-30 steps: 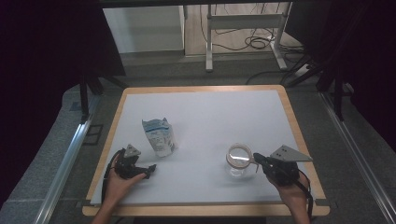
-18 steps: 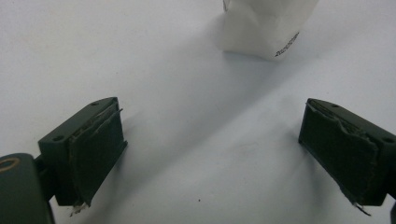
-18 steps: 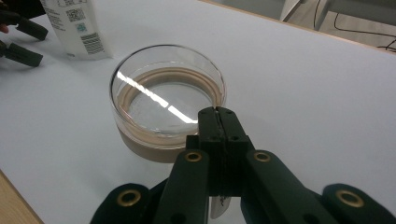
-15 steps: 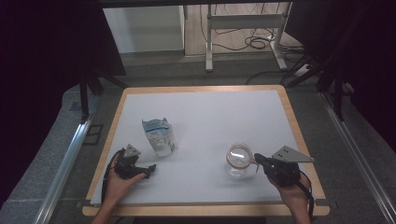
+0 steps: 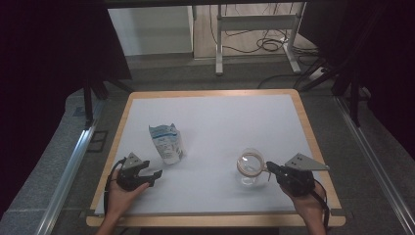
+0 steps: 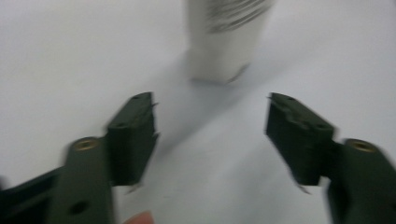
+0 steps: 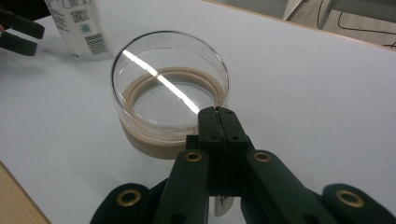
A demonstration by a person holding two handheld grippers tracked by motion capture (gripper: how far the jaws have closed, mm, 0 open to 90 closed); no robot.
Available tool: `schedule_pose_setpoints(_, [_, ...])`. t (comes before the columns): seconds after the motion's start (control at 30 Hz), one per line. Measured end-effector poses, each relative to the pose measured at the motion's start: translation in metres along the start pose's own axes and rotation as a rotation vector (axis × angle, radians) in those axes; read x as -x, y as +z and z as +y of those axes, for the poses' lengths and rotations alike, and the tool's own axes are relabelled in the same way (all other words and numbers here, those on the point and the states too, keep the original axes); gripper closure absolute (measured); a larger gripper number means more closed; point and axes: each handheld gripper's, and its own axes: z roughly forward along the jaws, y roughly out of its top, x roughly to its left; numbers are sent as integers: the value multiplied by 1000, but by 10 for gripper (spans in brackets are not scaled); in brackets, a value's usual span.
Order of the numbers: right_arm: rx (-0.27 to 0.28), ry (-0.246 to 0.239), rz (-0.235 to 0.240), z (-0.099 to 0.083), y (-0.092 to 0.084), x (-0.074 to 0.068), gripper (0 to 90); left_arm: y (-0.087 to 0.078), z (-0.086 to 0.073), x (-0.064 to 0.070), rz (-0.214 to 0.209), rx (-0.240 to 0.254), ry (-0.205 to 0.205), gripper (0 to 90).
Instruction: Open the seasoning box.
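A white and blue carton stands left of the table's middle; it rises blurred just ahead of the jaws in the left gripper view. My left gripper lies near the front left, pointing at the carton. Its jaws have just been closing, still stand apart, and have nothing between them. A round glass jar with a tan base sits front right. My right gripper is shut, with its tips at the jar's near rim. I cannot tell whether they touch it.
The white table top has a wooden border. Metal rails run along both sides of the table, and a desk frame with cables stands on the floor behind. The left gripper and the carton appear at the top left of the right gripper view.
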Motion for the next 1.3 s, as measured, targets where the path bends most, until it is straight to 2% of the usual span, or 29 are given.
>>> schedule_pose_setpoints(0.17, [-4, 2, 0, 0, 0, 0, 900, -7, 5, 22, -93, 9, 55, 583])
schedule_pose_setpoints(0.27, [-1, 7, 4, 0, 0, 1, 900, -7, 8, 34, -121, 18, 82, 704])
schedule_pose_setpoints(0.3, [-1, 7, 3, 0, 0, 1, 900, -6, 9, 37, -129, 19, 89, 773])
schedule_pose_setpoints(0.33, [-2, 5, 2, 0, 0, 0, 900, -3, 11, 42, -146, 18, 99, 801])
schedule_pose_setpoints(0.4, [-2, 6, 3, 0, 0, 1, 900, -1, 13, 45, -152, 15, 103, 852])
schedule_pose_setpoints(0.5, [-1, 8, 4, -1, 0, 1, 900, 5, 20, 52, -180, 1, 116, 877])
schedule_pose_setpoints(0.53, [0, 8, 6, -1, 0, 1, 900, 8, 27, 58, -192, 4, 130, 874])
schedule_pose_setpoints(0.63, [0, 9, 7, -1, -1, 1, 900, 11, 34, 65, -213, 9, 140, 856])
schedule_pose_setpoints(0.73, [-1, 7, 7, -1, 0, 1, 900, 16, 48, 76, -250, 16, 167, 790])
schedule_pose_setpoints(0.77, [-1, 7, 7, -1, 0, 1, 900, 16, 48, 76, -250, 16, 167, 781])
schedule_pose_setpoints(0.9, [-1, 7, 6, -1, -1, 1, 900, 19, 60, 86, -283, 38, 194, 789])
schedule_pose_setpoints(0.93, [-1, 6, 4, -1, -1, 1, 900, 21, 65, 89, -292, 42, 216, 798])
schedule_pose_setpoints(1.1, [0, 5, 6, -1, 0, 1, 900, 27, 73, 97, -296, 41, 248, 806])
schedule_pose_setpoints(1.13, [0, 6, 8, -1, 0, 1, 900, 31, 75, 98, -308, 44, 242, 806])
schedule_pose_setpoints(1.3, [1, 5, 7, -1, -1, 1, 900, 37, 81, 101, -312, 52, 245, 797])
